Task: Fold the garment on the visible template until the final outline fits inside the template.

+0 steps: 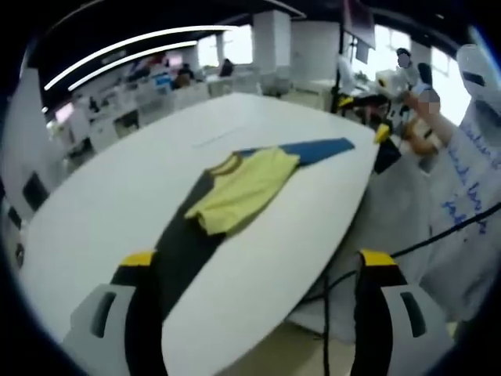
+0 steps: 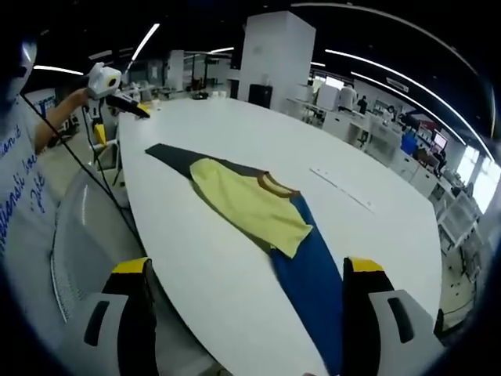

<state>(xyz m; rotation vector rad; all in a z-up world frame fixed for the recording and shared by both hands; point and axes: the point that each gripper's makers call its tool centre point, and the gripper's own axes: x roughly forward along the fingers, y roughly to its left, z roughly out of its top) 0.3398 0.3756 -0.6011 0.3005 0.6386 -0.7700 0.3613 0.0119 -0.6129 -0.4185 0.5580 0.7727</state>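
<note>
One large white oval table (image 1: 117, 196), smooth and matte, carried one garment. One long strip template (image 2: 317, 282) lay flat across it, dark charcoal at one end, blue at the other. On its middle sat one yellow short-sleeved knit T-shirt (image 2: 250, 204) with a brown ribbed collar, flat, with a loose lower corner overhanging the strip's edge. One thin pale strip (image 2: 342, 188) lay on the table, well apart on the far side. One person in a white printed shirt (image 1: 477, 196) stood at the table's edge. Left gripper (image 1: 254, 313): two white jaws with yellow tips, standing apart, holding nothing, near the charcoal end. Right gripper (image 2: 246, 309): same build, jaws apart, nothing between them, near the blue end.
</note>
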